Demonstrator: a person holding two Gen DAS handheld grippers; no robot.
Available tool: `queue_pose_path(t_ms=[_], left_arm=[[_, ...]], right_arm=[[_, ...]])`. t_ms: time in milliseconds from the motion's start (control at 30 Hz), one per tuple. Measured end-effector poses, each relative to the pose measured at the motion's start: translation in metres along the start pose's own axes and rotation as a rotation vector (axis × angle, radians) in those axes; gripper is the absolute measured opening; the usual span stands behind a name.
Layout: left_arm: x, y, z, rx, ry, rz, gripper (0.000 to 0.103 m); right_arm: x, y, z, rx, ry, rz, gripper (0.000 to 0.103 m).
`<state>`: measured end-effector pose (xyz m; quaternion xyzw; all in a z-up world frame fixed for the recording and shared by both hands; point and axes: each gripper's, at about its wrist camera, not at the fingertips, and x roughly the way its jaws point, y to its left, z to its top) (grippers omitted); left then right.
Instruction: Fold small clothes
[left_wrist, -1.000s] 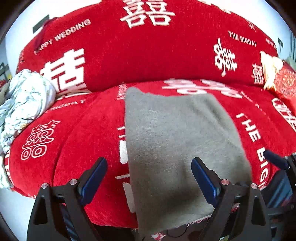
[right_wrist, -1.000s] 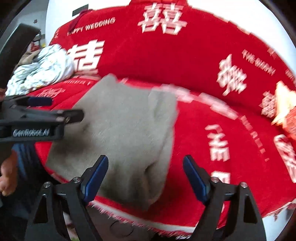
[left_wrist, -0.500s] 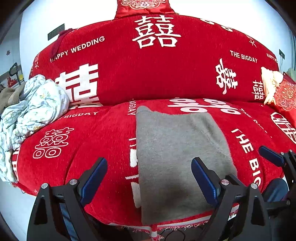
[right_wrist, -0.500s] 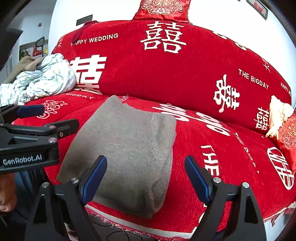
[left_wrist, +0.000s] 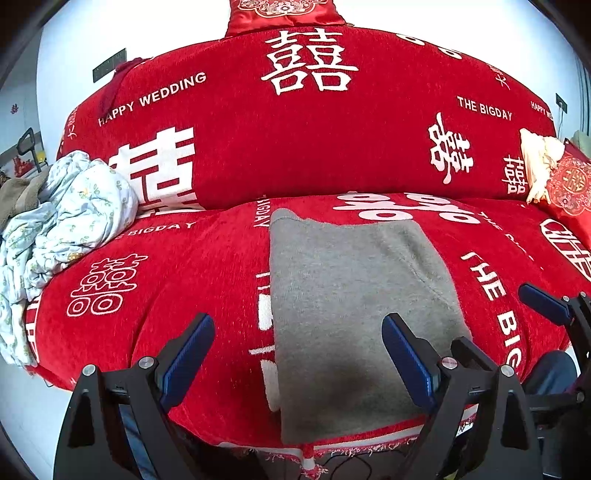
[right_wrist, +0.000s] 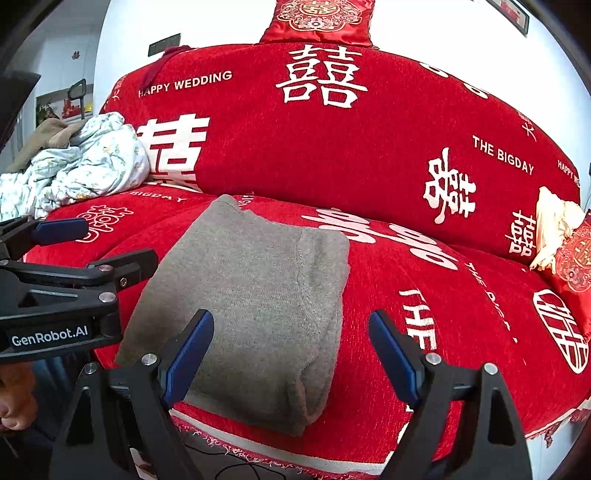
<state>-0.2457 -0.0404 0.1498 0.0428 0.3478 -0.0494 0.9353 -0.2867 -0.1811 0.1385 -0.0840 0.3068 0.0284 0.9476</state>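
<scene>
A folded grey knit garment (left_wrist: 354, 314) lies flat on the seat of a red chenille-covered sofa (left_wrist: 314, 155) lettered "HAPPY WEDDING" and "THE BIGDAY". The left tongs (left_wrist: 297, 354), marked "GenRobot.AI", and the right tongs (right_wrist: 291, 350) both gape wide, gripping nothing.

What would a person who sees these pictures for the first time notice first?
The red sofa cover with its large white wedding characters fills almost the whole view. On the middle of the seat lies a grey garment, folded into a neat rectangle that reaches the front edge. At the left end of the sofa sits a crumpled pale floral cloth, and both grippers hang in front of the seat, jaws open and empty.
</scene>
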Motion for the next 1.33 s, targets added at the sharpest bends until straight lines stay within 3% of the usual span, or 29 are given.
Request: queue_pose_path(t_ms=[1333], left_arm=[[-0.0006,-0.004,-0.0036,0.021,-0.011,0.027,0.093]], right_arm=[[0.0012,0.0088,-0.0014,0.015,0.007,-0.009,0.088]])
